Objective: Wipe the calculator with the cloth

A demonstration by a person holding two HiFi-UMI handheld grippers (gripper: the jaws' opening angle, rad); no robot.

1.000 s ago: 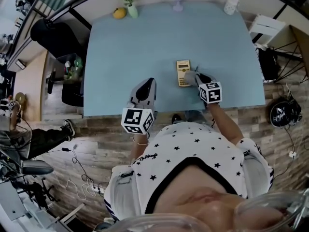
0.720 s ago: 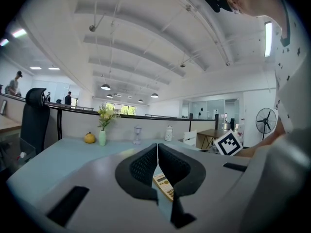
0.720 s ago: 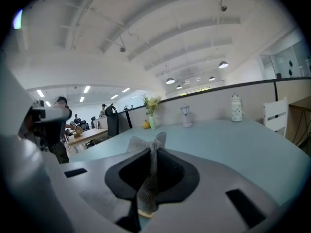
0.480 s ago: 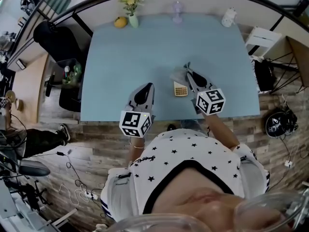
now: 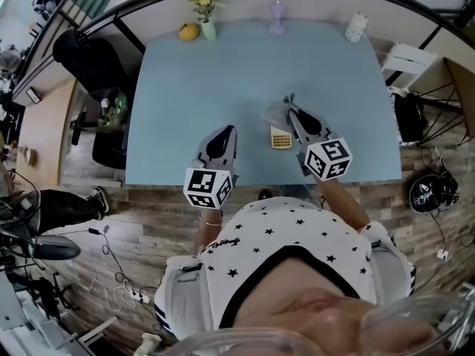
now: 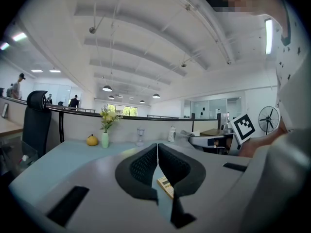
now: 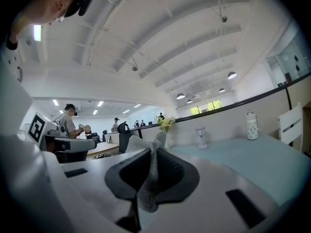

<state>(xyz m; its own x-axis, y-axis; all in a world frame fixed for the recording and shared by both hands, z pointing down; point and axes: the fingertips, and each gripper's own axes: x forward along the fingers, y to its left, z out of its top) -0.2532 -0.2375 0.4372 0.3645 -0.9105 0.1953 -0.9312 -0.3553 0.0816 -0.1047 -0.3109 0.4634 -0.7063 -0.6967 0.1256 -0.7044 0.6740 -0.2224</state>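
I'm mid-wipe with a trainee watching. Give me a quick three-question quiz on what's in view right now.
1. True or false: the left gripper is holding the cloth.
2. Which part of the calculator does the cloth cover? A) the far end B) the near end C) none of it
3. Fill in: the yellow fruit lies beside the ____ of flowers.
Key: 1 false. Its jaws are together on nothing, and the right gripper grips the cloth. 2 A. 3 vase.

Bright, even light falls from ceiling lamps [image 6: 108, 88]. All views bend strongly at the edges, with dark corners.
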